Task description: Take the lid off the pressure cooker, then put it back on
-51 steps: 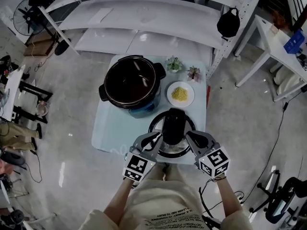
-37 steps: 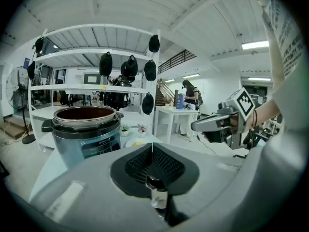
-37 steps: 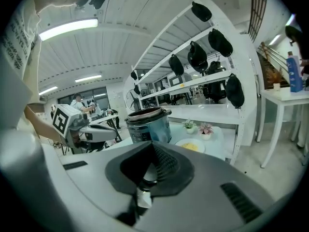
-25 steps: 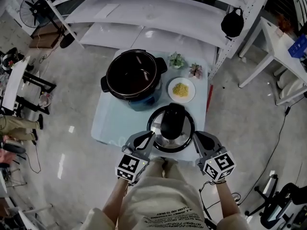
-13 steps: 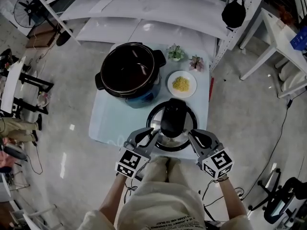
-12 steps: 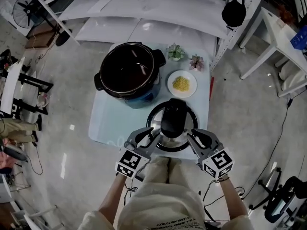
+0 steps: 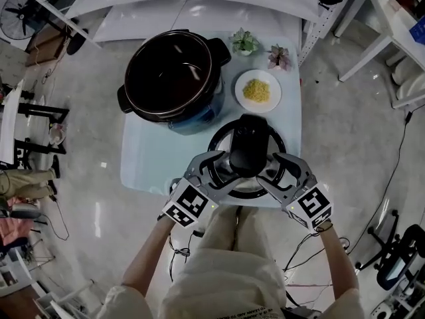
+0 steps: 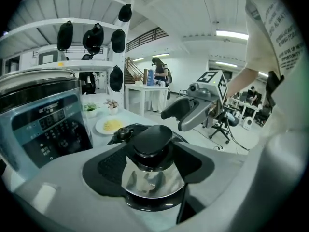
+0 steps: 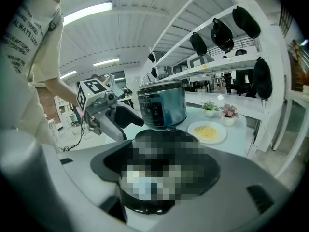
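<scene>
Bumping the round black-knobbed steel lid (image 7: 247,148), loose between the just-opened jaws of the left gripper (image 7: 221,170) and right gripper (image 7: 269,170), could push it off the pale blue table's (image 7: 146,158) near edge.

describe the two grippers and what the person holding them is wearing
The left gripper and right gripper are light grey with curved jaws tipped in black pads. Each carries a white cube printed with black square markers: left cube, right cube. Thin dark cables trail below them. The person wears a cream short-sleeved shirt with dark print.
</scene>
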Demonstrator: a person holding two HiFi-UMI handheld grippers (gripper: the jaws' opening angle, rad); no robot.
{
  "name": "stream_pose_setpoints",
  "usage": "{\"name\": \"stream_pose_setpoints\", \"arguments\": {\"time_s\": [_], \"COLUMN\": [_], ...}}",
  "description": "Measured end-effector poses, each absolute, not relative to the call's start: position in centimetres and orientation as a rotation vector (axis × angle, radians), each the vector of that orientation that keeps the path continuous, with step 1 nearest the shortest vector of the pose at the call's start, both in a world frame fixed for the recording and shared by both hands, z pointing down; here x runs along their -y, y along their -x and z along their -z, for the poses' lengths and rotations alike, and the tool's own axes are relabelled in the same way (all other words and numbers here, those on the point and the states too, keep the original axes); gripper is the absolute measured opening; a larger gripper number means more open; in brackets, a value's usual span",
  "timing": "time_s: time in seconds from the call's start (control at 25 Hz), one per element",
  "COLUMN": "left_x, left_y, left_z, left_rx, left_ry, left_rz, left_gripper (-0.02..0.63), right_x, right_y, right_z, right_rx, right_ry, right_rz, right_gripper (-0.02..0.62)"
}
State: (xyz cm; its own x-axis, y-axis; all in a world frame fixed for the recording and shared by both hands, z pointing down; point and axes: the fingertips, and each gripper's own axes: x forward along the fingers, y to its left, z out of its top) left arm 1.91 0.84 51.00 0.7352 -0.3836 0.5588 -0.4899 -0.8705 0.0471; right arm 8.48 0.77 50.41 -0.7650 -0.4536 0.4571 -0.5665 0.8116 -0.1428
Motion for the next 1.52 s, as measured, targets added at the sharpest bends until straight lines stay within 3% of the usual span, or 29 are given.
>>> {"name": "stream_pose_setpoints", "arguments": {"time_s": [0.28,1.52], "left_x": [-0.2,0.1], "left_y": [-3.3,-5.3], "left_z": [-52.8,-54.5], "left_rx": [0.498,0.064], "left_ry": [-2.848,-2.956], "left_rz": [-0.951,-1.043], "left_gripper": [0.308,0.295], "right_x": [-0.4,0.2], "right_y": [-7.5,-4.7], "right_z": [-51.9,-53.6], "right_rx": [2.557,2.603], "right_ry": [-0.675,-0.349], "right_rz": [-0.315,-0.276], "right_gripper": [0.305,0.278]}}
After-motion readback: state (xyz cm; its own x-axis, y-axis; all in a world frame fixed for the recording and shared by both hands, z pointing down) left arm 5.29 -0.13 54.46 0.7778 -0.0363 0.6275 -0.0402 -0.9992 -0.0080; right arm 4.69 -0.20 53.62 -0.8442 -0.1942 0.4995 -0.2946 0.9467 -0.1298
